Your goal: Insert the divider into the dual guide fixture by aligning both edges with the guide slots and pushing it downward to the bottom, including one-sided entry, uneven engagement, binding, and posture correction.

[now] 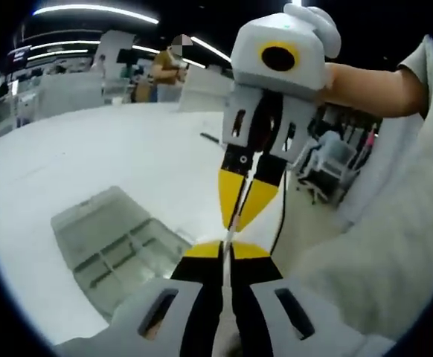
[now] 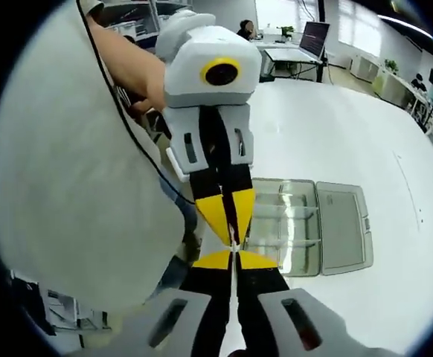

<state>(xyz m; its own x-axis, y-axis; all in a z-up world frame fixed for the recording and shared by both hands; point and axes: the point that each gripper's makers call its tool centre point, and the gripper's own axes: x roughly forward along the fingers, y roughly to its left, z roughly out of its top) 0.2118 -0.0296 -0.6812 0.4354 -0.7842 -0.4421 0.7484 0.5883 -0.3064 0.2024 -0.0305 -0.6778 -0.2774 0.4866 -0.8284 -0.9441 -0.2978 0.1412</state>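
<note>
Across the wide white surface [image 1: 90, 149] the biggest thing is the clear plastic fixture [image 1: 116, 242], a shallow see-through tray with an open lid [image 2: 341, 227] lying flat beside it and ribs across its inside that mark out compartments. It rests well clear of both grippers, and nothing has entered its guide slots.

Above the fixture and off to one side, by the person's pale sleeve [image 2: 60, 186], the two grippers meet tip to tip. In the left gripper view the left gripper [image 1: 225, 251] rises from the bottom with its yellow-tipped fingers [image 1: 201, 250] drawn narrow, and the right gripper [image 1: 245, 201] comes down to meet it, held by a gloved hand [image 1: 317, 26]. The right gripper view shows the same meeting mirrored, with the right gripper [image 2: 233, 259] at the bottom and the left gripper [image 2: 230, 216] above.

Between the fingers runs the divider [image 1: 229, 242], seen edge-on as a thin pale strip, pinched by both grippers at once, one at each end. In the right gripper view the divider [image 2: 233, 242] shows only as a faint sliver.

By my reading, the step in hand is the carry and set-up, before any entry. The next move calls for bringing the divider over the fixture, turning it so both side edges line up with one pair of slots, and lowering it level; a tilt would let one edge catch first and bind.
</note>
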